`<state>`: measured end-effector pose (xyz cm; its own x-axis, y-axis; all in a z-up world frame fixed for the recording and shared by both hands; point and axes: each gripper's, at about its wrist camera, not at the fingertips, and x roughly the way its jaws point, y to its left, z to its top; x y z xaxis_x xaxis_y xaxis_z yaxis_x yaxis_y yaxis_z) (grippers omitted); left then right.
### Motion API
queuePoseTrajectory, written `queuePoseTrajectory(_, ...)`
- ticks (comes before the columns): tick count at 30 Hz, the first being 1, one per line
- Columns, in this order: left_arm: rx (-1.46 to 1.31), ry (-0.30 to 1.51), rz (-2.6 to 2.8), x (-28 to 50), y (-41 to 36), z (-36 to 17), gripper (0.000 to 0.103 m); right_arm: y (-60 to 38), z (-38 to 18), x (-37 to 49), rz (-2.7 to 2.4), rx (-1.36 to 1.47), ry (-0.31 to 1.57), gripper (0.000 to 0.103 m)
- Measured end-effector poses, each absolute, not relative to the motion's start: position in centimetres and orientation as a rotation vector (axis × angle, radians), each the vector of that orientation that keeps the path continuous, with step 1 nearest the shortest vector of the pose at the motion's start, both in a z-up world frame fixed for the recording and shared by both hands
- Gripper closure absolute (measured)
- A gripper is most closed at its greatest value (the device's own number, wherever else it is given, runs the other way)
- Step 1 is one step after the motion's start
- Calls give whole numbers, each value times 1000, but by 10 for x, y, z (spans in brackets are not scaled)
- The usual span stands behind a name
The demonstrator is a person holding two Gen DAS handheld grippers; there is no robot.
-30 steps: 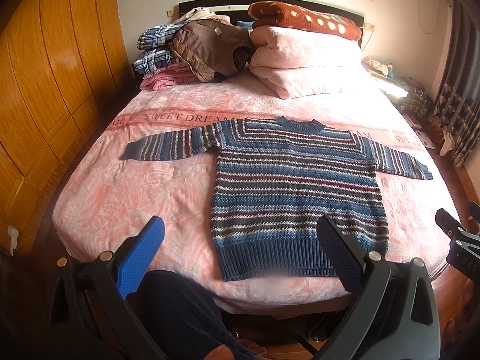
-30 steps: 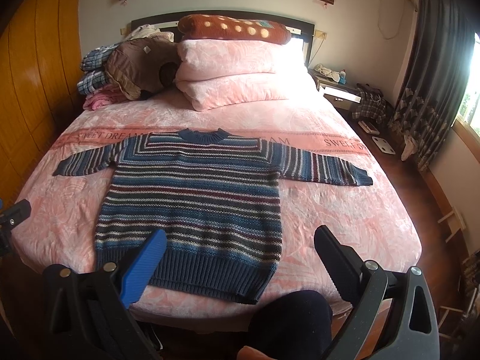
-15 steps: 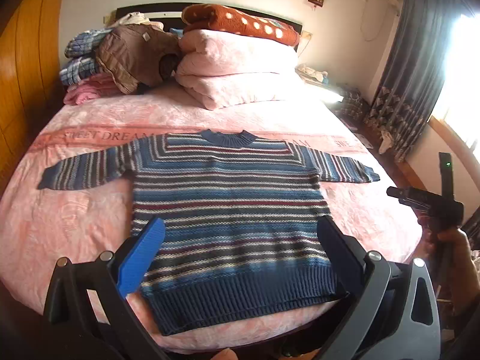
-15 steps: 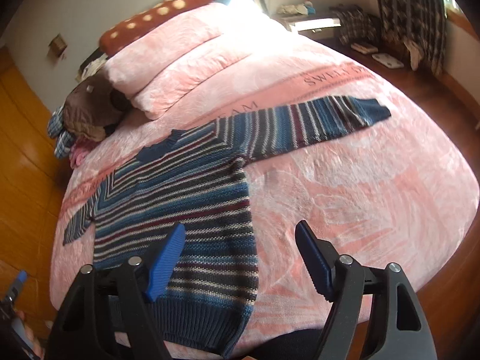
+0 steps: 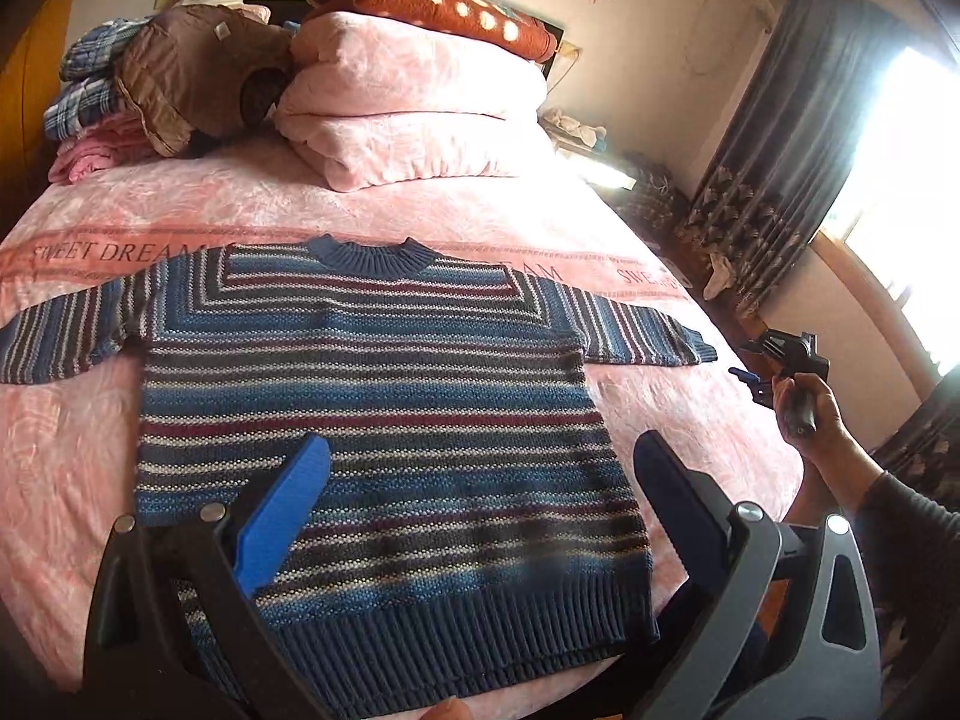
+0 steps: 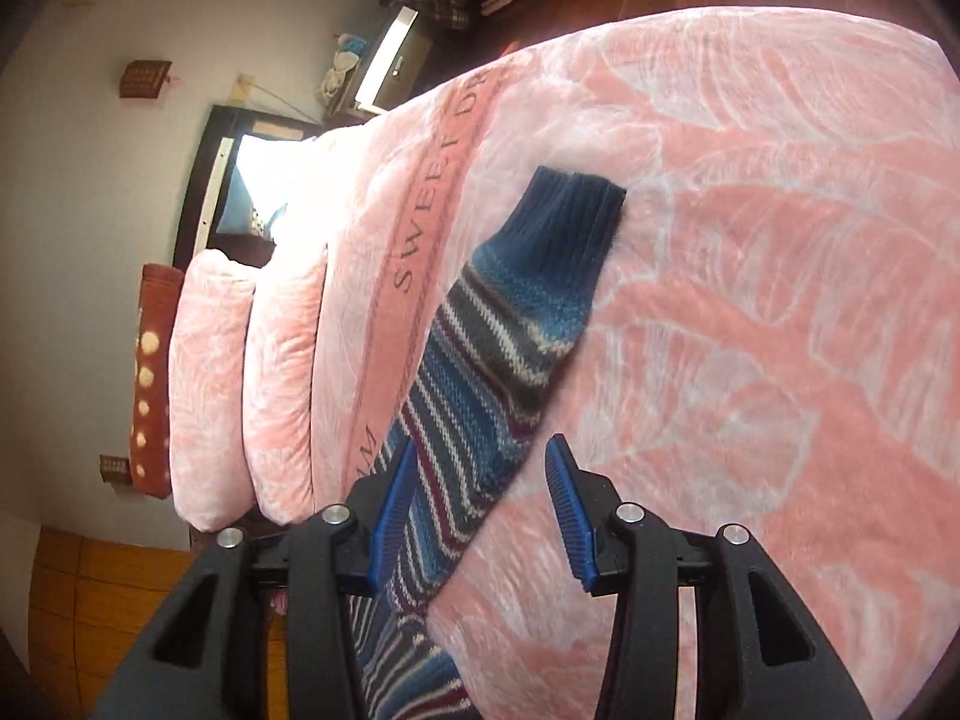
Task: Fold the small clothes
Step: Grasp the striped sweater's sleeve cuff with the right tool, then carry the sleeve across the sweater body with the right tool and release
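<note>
A striped knit sweater [image 5: 372,396] lies flat, front up, on a pink bed [image 5: 72,456], both sleeves spread wide. The left hand-held gripper [image 5: 480,510] hangs above the sweater's lower body, jaws wide apart and holding nothing. The right hand-held gripper [image 6: 480,516], gripped by a hand [image 5: 807,405] at the bed's side, hovers with jaws parted over the sweater's sleeve [image 6: 498,336], the dark blue cuff [image 6: 564,216] lying ahead of its fingertips
</note>
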<state>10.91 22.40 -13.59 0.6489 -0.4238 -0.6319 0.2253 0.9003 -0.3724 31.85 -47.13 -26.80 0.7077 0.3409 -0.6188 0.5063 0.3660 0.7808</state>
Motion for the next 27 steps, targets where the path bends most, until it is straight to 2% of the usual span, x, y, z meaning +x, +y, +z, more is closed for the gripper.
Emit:
queuePoseTrajectory(11,-320,872,-392,155,204,-185,3,-521,-331,377,-249,1267,834,58)
queuePoseTrajectory(15,-365,896,-419,166,199,-196,3,-525,-337,386,-234,1259,813,58)
queuePoseTrajectory(18,-402,943,-429,174,198,-205,3,-527,-336,391,-228,1248,808,67)
queuePoseTrajectory(20,-424,960,-430,175,198,-210,3,-527,-334,393,-225,1228,815,80)
queuePoseTrajectory(23,-458,990,-446,174,201,-214,3,-525,-320,395,-222,1174,810,90)
queuePoseTrajectory(27,-519,993,-468,169,210,-210,3,-516,-280,397,-198,1092,771,92)
